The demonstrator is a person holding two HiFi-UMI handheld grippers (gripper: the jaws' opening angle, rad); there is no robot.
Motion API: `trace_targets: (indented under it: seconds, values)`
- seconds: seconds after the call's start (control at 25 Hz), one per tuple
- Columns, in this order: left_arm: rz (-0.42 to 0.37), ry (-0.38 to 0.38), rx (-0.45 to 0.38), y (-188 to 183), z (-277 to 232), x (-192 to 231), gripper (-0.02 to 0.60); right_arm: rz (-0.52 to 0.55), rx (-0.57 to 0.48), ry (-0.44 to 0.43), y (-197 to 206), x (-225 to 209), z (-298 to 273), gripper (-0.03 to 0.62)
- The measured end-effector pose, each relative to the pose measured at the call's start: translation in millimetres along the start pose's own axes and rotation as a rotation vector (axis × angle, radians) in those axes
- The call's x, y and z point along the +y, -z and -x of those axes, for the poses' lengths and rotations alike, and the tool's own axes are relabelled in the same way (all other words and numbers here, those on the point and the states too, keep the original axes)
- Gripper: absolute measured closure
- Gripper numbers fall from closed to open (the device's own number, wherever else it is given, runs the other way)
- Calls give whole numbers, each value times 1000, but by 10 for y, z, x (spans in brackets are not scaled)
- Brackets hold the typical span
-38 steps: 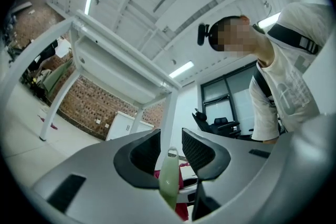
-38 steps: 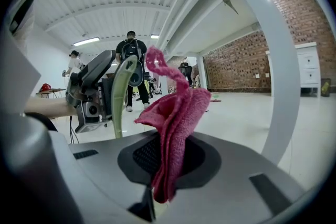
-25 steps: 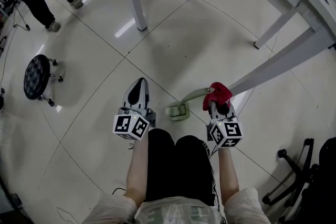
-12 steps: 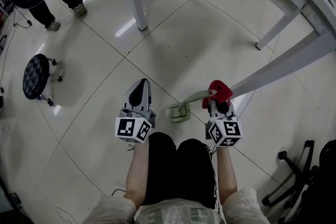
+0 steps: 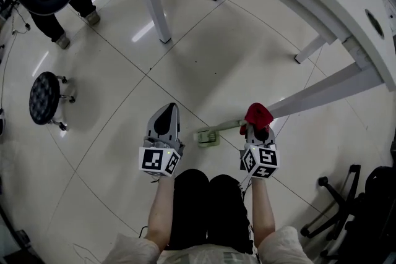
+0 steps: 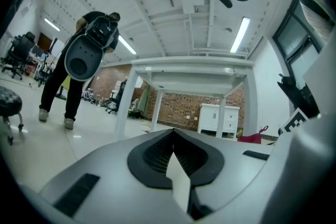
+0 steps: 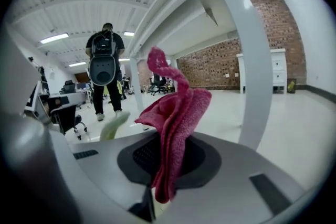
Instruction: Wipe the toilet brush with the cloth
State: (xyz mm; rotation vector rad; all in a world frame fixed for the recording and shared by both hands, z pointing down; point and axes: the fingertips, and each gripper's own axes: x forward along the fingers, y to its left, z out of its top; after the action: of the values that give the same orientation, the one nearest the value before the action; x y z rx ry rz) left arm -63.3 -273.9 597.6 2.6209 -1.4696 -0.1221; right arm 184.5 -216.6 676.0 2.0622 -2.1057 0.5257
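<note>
At the right gripper (image 5: 257, 130), jaws clamp the cloth (image 5: 258, 114); left gripper (image 5: 166, 113) shut, empty. Brush (image 5: 209, 135) lies on the floor (image 5: 216, 59) between them — head at right gripper's 9 o'clock, handle running 8-to-2 toward the cloth — right gripper nearer.

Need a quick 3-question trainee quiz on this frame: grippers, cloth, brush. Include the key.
1. True or false: the left gripper is shut with nothing between its jaws.
2. What is the right gripper clamped on? A) a sponge B) a red cloth C) a bottle
3. In the head view, where does the head of the green toilet brush sit relative to the two grippers?

Key: 1 true. 2 B. 3 between them, below and nearer the right one.
</note>
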Motion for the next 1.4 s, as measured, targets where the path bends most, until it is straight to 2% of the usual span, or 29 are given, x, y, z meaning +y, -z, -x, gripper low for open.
trace_targets:
  seconds: [0.08, 0.2, 0.4, 0.6, 0.72, 0.84, 0.92, 1.04, 1.2, 1.4]
  values:
    - [10, 4, 5, -484, 27, -115, 578, 17, 28, 45, -438, -79, 252, 563]
    - [36, 6, 0, -1380, 113, -356, 578, 32, 32, 45, -1319, -27, 719, 562]
    - [63, 42, 22, -3038, 259, -849, 578, 14, 36, 19, -2838, 413, 1534, 563]
    - [-5, 123, -12, -4731, 504, -1319, 578, 23, -57, -33, -4444, 1035, 2443, 563]
    - [-13, 133, -75, -5391, 779, -1524, 578, 30, -128, -66, -5026, 1318, 2912, 563]
    - [-30, 144, -123, -5698, 1212, -1762, 578, 69, -173, -92, -5198, 1531, 3413, 563]
    - [-28, 143, -145, -5794, 1547, -1920, 578, 62, -185, -106, -5163, 1615, 3758, 563]
    - [-33, 128, -158, -5776, 2287, -2169, 578, 39, -184, -132, -4838, 1790, 4462, 563]
    - [-25, 93, -171, -5568, 3385, -2643, 578, 71, -192, -159, -4293, 1889, 5550, 562]
    - [-40, 52, -144, -5484, 4525, -3198, 578, 108, -210, -172, -4040, 2006, 6669, 562]
